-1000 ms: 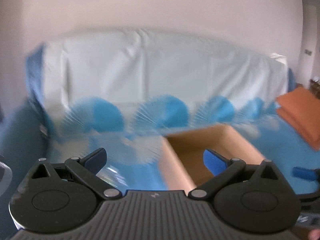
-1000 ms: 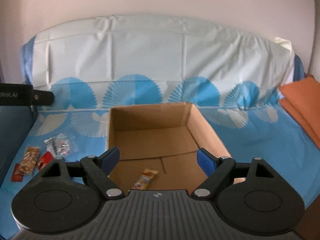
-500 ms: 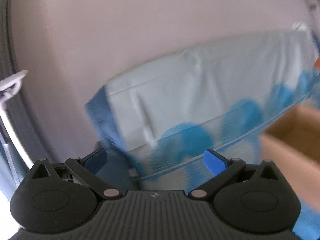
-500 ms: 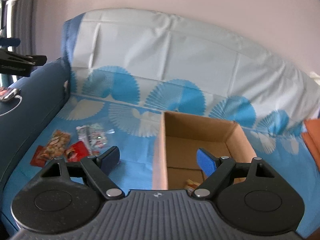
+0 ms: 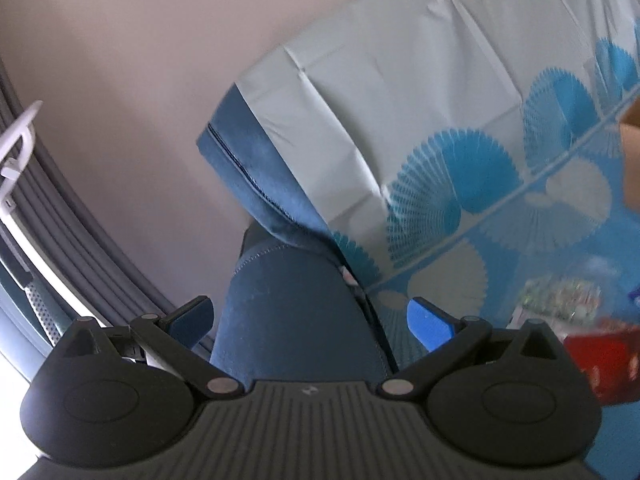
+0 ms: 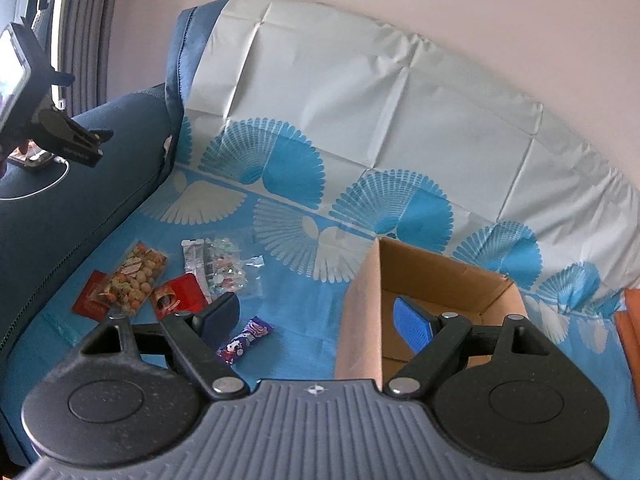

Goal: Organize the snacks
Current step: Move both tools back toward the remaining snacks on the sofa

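Observation:
In the right wrist view a brown cardboard box (image 6: pixel 436 284) stands open on the blue patterned sofa cover. Left of it lie several snack packets: a nut bag (image 6: pixel 134 278), a red packet (image 6: pixel 180 294), a clear candy bag (image 6: pixel 224 268) and a purple bar (image 6: pixel 246 340). My right gripper (image 6: pixel 316 318) is open and empty, above the gap between the bar and the box. My left gripper (image 5: pixel 310 322) is open and empty, tilted over the sofa's blue armrest (image 5: pixel 296 312); a red packet (image 5: pixel 600 360) and the clear candy bag (image 5: pixel 560 300) show blurred at its right.
The sofa back is draped in a white and blue fan-pattern cover (image 6: pixel 360 100). A phone with a cable (image 6: pixel 34 160) lies on the left armrest. An orange cushion (image 6: pixel 628 320) sits at the far right. Grey curtains (image 5: pixel 48 220) hang left of the sofa.
Both grippers have swung left. The left view has left the box and now faces the armrest. The right view has moved off the box interior to show the packets on the seat.

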### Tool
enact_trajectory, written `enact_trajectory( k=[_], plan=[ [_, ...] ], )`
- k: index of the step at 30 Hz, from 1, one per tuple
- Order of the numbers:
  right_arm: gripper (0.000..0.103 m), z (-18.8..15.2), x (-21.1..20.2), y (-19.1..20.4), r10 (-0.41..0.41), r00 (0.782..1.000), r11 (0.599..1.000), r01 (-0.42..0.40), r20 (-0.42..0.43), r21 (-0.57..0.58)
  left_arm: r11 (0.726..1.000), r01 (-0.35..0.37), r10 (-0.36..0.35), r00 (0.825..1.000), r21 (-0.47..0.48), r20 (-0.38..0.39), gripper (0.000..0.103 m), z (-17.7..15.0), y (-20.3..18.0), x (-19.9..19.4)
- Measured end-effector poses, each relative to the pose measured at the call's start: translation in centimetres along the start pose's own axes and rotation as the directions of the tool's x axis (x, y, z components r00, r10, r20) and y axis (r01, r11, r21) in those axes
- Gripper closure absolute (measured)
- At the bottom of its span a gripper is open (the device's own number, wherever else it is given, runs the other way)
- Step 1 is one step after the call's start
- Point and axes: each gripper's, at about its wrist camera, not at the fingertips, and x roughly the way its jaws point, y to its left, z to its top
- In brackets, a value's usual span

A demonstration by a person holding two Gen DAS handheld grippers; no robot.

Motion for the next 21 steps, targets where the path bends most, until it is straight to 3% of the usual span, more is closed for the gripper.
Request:
enact_trajectory(
  k=[6,11,17,21],
  plan=[
    [0.017,0.2,1.3,0.9,0.016,1.000,1.000,-0.017,-0.018,-0.022,0.998,0.051,-0.055,0.996,-0.047,-0.069,0.000,-0.8,0.3,2.3],
    [0.017,0.2,1.9,0.9,0.015,1.000,1.000,-0.016,-0.025,-0.024,0.998,0.041,-0.046,0.994,-0.051,-0.097,0.000,-1.1,0.2,3.9],
    [0.017,0.0,2.6,0.6,0.007,0.999,1.000,-0.008,-0.038,-0.016,0.998,0.016,-0.021,0.996,-0.055,-0.092,0.000,-0.8,0.5,4.8],
    [0.017,-0.1,2.7,0.6,0.011,0.999,1.000,-0.012,-0.035,-0.012,0.995,-0.012,0.007,0.999,-0.097,-0.054,0.000,0.0,1.4,2.8]
  ],
)
